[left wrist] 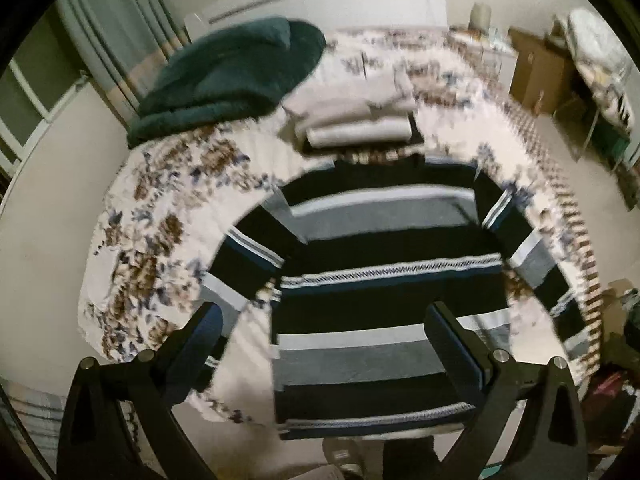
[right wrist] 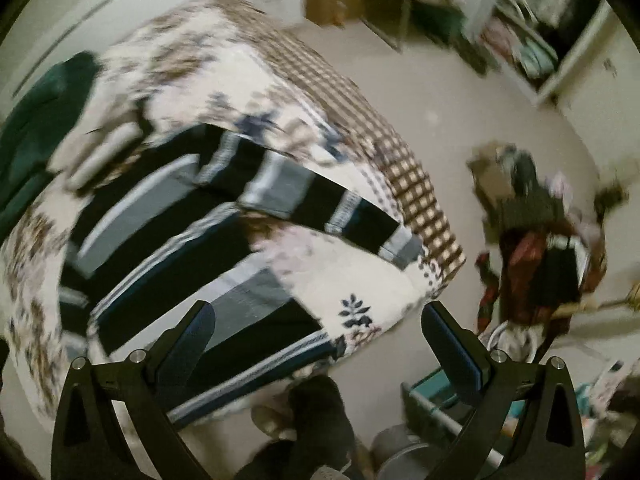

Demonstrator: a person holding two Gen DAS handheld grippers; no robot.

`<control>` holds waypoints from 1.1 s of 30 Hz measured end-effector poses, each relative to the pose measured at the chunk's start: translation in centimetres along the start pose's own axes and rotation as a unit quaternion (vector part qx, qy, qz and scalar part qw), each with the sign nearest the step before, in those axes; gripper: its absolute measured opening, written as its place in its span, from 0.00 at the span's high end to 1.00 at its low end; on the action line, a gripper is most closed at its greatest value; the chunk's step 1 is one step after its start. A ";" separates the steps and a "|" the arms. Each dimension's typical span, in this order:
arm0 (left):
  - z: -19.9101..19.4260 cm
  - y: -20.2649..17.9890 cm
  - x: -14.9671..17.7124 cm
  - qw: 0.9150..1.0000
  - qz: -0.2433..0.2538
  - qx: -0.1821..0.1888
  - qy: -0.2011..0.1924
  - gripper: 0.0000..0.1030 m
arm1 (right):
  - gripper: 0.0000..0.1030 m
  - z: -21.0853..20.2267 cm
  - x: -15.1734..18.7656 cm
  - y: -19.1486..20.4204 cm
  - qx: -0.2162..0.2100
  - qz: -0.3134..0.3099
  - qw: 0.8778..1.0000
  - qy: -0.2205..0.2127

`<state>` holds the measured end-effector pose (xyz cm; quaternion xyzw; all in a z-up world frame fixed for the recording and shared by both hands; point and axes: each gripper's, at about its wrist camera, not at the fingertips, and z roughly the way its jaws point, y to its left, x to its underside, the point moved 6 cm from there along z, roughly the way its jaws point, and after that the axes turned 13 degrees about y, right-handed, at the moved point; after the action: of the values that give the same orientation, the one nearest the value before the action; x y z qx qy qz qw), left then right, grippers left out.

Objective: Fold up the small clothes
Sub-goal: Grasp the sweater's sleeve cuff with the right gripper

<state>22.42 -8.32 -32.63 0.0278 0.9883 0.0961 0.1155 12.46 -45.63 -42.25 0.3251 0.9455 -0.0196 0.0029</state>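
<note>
A striped sweater (left wrist: 384, 264) in black, grey, white and blue lies flat on the floral bedspread (left wrist: 160, 216), sleeves spread to both sides. My left gripper (left wrist: 324, 320) hangs open above its lower hem, holding nothing. In the right wrist view the same sweater (right wrist: 168, 232) lies to the left, one sleeve (right wrist: 320, 200) reaching toward the bed's corner. My right gripper (right wrist: 318, 318) is open over the bed's near corner, nothing between its fingers. Both views are blurred.
A dark green blanket (left wrist: 236, 72) and a stack of folded pale clothes (left wrist: 356, 116) sit at the far side of the bed. A pile of clothes (right wrist: 540, 248) lies on the floor right of the bed. The person's foot (right wrist: 316, 412) stands below.
</note>
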 end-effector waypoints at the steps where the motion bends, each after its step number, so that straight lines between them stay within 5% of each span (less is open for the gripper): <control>1: 1.7 -1.0 -0.2 1.000 0.002 -0.006 0.009 0.00 | 0.00 2.9 -1.3 -1.6 0.001 0.019 1.000 0.014; 5: 8.5 -5.5 -0.8 0.999 0.005 -0.008 0.046 0.00 | 0.02 11.8 -4.9 -8.3 -0.011 0.094 0.994 0.052; 11: 15.3 -10.2 -1.5 0.997 0.019 -0.013 0.074 0.00 | 0.28 21.9 -8.0 -16.4 -0.053 0.175 0.980 0.082; 16: 19.8 -13.2 -2.0 0.995 0.027 -0.006 0.091 0.00 | 0.28 28.4 -10.2 -19.2 -0.099 0.216 0.968 0.083; 21: 22.6 -15.2 -2.4 0.994 0.042 -0.010 0.104 0.00 | 0.28 33.2 -10.6 -20.8 -0.171 0.262 0.943 0.116; 23: 23.2 -15.7 -2.6 0.993 0.044 -0.010 0.108 0.00 | 0.40 34.7 -10.5 -20.6 -0.205 0.269 0.932 0.131; 24: 23.4 -15.9 -2.7 0.993 0.046 -0.011 0.110 0.00 | 0.64 35.1 -10.6 -20.6 -0.211 0.269 0.930 0.132; 25: 23.4 -16.2 -2.8 0.993 0.048 -0.011 0.111 0.00 | 0.87 35.3 -10.6 -20.6 -0.203 0.269 0.933 0.130; 33: 22.6 -19.1 -3.5 0.992 0.082 -0.011 0.091 0.00 | 0.92 32.9 -12.3 -22.1 -0.128 0.255 0.956 0.071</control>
<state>30.44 -23.13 -57.16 0.0985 0.9880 0.1178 0.0175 8.35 -71.89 -74.13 0.5527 0.8236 0.1257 -0.0178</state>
